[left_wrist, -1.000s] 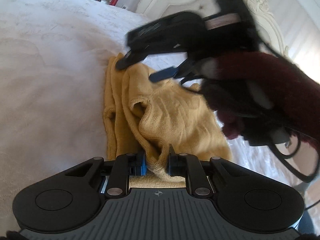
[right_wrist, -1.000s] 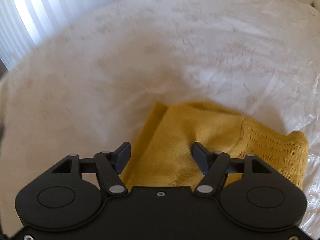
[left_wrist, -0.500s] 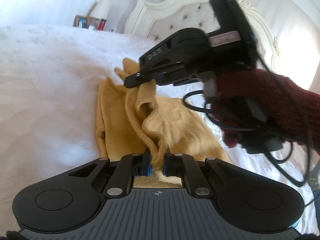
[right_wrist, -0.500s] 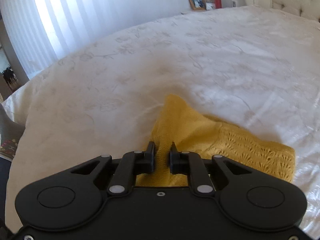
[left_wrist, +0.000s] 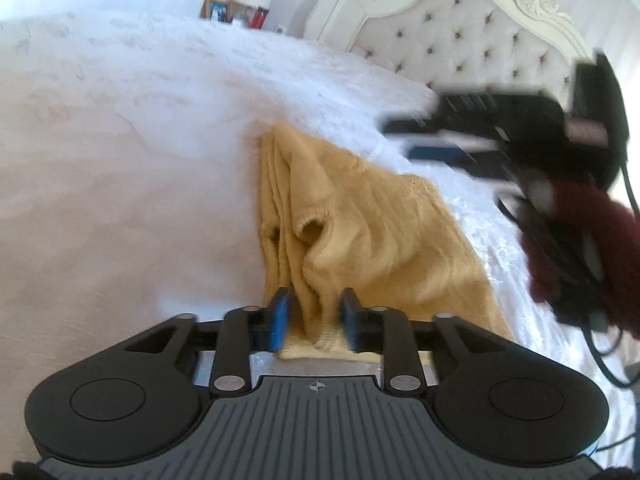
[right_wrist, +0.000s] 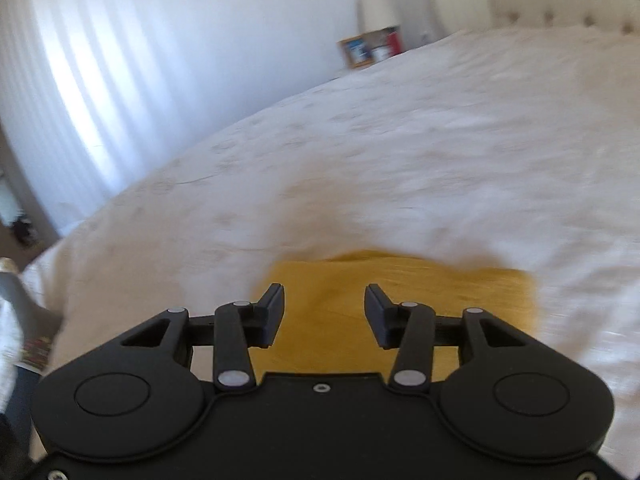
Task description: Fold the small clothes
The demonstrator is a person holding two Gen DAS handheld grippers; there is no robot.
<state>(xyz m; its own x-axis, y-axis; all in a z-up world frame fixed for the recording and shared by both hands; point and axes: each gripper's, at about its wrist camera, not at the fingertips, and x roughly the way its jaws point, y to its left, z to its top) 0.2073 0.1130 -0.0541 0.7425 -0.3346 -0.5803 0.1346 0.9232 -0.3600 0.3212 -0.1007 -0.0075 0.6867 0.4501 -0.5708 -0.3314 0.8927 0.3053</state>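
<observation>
A mustard-yellow knit garment (left_wrist: 380, 232) lies folded lengthwise on the white bedspread (left_wrist: 120, 160). My left gripper (left_wrist: 315, 320) sits at its near end. Its jaws are opening, and a raised ridge of the knit stands loose between the blue pads (left_wrist: 280, 318). In the left wrist view my right gripper (left_wrist: 404, 140) hovers blurred off the garment's far right side, held by a hand in a dark red sleeve (left_wrist: 592, 232). In the right wrist view that gripper (right_wrist: 324, 304) is opening with nothing between its fingers, and the garment (right_wrist: 420, 292) lies flat just beyond them.
A tufted white headboard (left_wrist: 460, 36) rises at the far end of the bed. Beside it are a lamp (right_wrist: 378, 8) and a picture frame (right_wrist: 356, 52). A bright curtain (right_wrist: 80, 80) hangs past the bed's left edge (right_wrist: 60, 248). Black cables (left_wrist: 608, 360) hang under the right hand.
Half a second ago both grippers were shut on folds of the garment; both have since let go. The right gripper has drawn away to the right, and the cloth has settled flatter.
</observation>
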